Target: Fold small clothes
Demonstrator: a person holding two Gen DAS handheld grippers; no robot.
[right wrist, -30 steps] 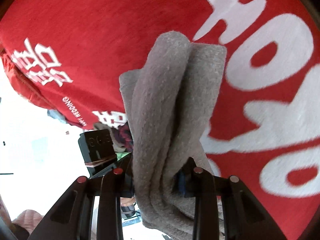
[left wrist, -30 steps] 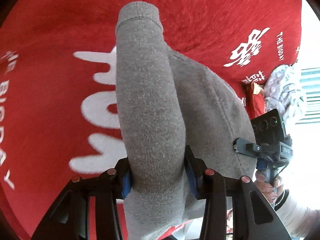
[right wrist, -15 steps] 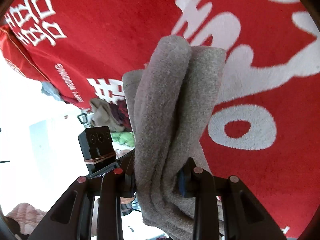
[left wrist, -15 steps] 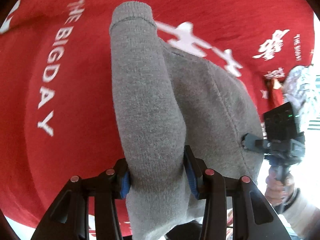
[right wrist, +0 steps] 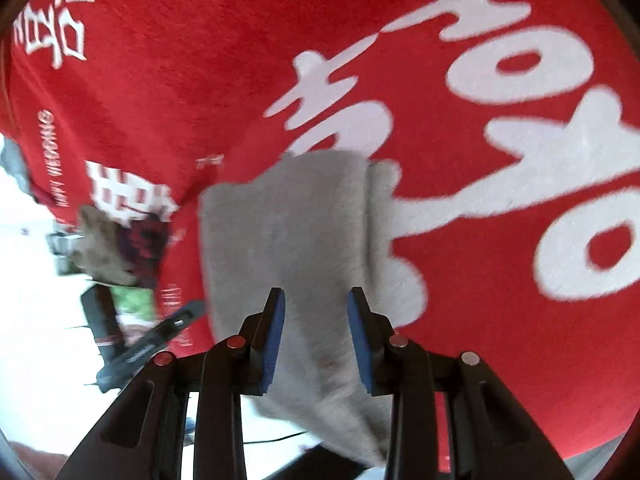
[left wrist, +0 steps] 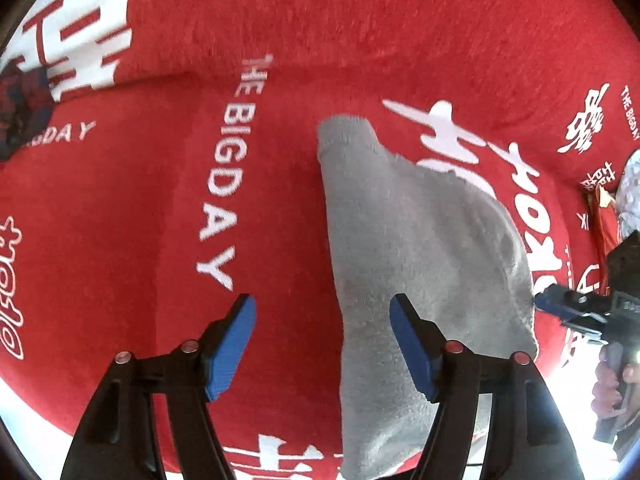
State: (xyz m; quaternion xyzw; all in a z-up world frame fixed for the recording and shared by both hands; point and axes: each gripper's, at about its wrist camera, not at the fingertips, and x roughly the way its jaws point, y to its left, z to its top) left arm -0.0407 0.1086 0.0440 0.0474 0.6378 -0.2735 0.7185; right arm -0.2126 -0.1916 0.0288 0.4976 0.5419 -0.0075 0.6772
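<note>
Garment: grey knit garment [left wrist: 424, 240] lies folded on red blanket [left wrist: 160, 200].
Left gripper [left wrist: 322, 344]: jaws just opened, apart, empty.
Right gripper [right wrist: 316, 340]: jaws apart, astride cloth, unpressed.
Advice: withdraw both straight, without dragging the fold.

Black two-finger frames with blue pads [left wrist: 230, 346] and small red screw heads [right wrist: 236, 342] were seen.

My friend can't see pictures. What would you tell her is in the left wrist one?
A folded grey cloth lies on a red blanket printed with white letters. The left claw has just been opening, its blue pads spread wide, with only the cloth's left edge between them. The other claw pokes in at the right edge.
</note>
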